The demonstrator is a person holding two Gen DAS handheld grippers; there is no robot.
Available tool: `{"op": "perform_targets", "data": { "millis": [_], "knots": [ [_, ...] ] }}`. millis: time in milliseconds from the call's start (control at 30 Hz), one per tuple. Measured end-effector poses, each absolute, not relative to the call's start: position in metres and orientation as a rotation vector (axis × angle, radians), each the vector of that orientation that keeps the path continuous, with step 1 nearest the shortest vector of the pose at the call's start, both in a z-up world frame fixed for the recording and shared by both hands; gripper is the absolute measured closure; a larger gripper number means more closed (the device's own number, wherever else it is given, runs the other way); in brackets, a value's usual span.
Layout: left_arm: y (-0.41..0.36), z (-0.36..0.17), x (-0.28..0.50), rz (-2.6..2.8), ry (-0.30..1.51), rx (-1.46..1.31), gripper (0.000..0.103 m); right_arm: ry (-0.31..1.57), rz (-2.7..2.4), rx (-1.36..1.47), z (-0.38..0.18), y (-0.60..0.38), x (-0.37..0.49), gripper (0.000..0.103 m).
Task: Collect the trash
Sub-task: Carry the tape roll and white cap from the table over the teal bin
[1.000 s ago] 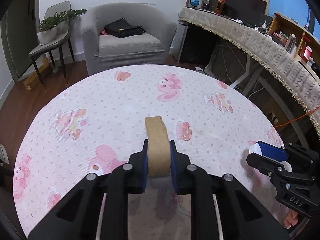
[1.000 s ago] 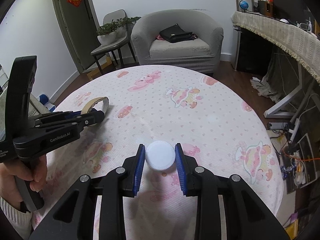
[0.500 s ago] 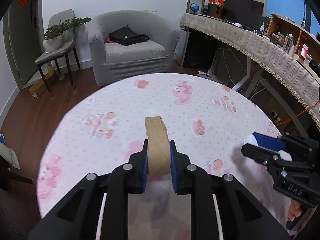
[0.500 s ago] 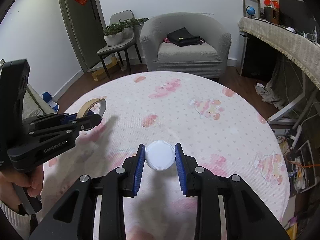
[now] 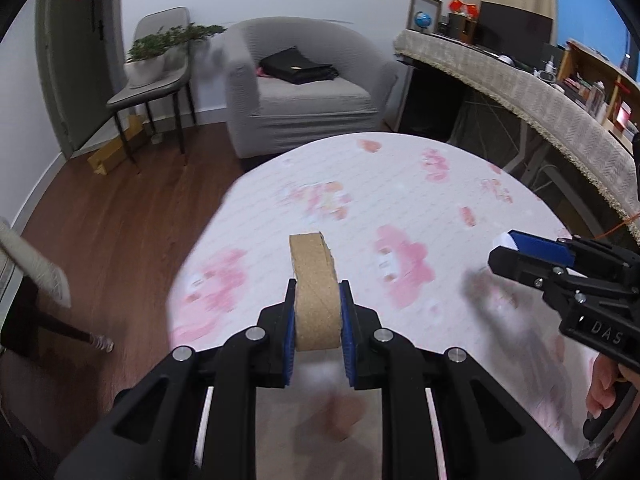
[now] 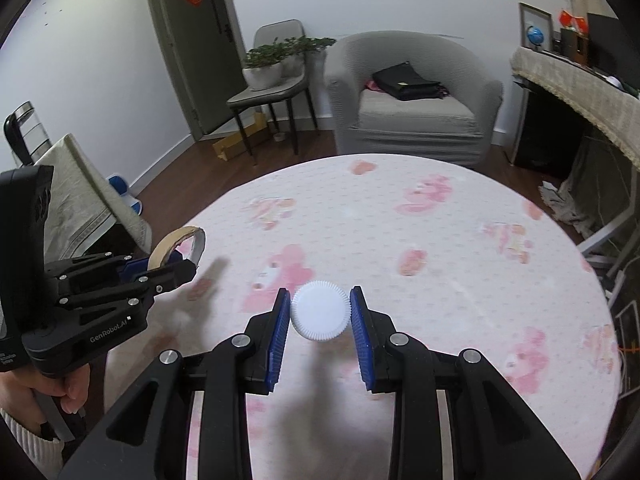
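My left gripper [image 5: 317, 304] is shut on a brown cardboard tape ring [image 5: 314, 280], held above the near left part of the round table [image 5: 400, 184]. The same ring [image 6: 176, 246] shows in the right wrist view, sticking out of the left gripper [image 6: 176, 270] at the left. My right gripper [image 6: 320, 312] is shut on a white ribbed bottle cap [image 6: 319, 316], also lifted over the table. In the left wrist view the right gripper [image 5: 516, 250] comes in from the right, with a bit of white between its blue pads.
The table wears a pink cartoon-print cloth [image 6: 440, 240]. Behind it stand a grey armchair [image 6: 412, 100] with a black bag, a chair with potted plants [image 6: 272, 68], and a long covered desk [image 5: 520, 92] at right. A cloth-draped chair [image 6: 88, 200] stands by the table's left edge, over wooden floor [image 5: 120, 220].
Both grippers have moved left and back together with their loads, so the table's left edge and the floor now show. Both grips are unchanged.
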State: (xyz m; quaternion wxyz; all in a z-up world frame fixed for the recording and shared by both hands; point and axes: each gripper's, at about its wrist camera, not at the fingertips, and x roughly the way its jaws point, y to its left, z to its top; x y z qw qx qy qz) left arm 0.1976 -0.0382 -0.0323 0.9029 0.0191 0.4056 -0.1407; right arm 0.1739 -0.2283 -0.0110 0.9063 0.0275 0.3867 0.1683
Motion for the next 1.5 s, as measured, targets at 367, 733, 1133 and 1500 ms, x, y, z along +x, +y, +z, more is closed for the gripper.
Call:
{"op": "perform_targets", "data": {
  "millis": [367, 733, 1133, 1500],
  "knots": [
    [0.027, -0.028, 0.165, -0.207, 0.814, 0.016, 0.082, 0.793, 0.430, 0.032, -0.008, -0.162, 0.164, 0.072],
    [0.097, -0.051, 0.148, -0.134, 0.868, 0.020, 0.082, 0.778, 0.506, 0.012, -0.001, -0.104, 0.159, 0.072],
    [0.144, -0.102, 0.141, -0.098, 0.980, 0.041, 0.082, 0.792, 0.584, -0.023, -0.006, -0.044, 0.161, 0.072],
    [0.186, -0.166, 0.135, -0.066, 1.139, -0.009, 0.082, 0.817, 0.652, -0.062, -0.018, 0.013, 0.160, 0.072]
  ]
}}
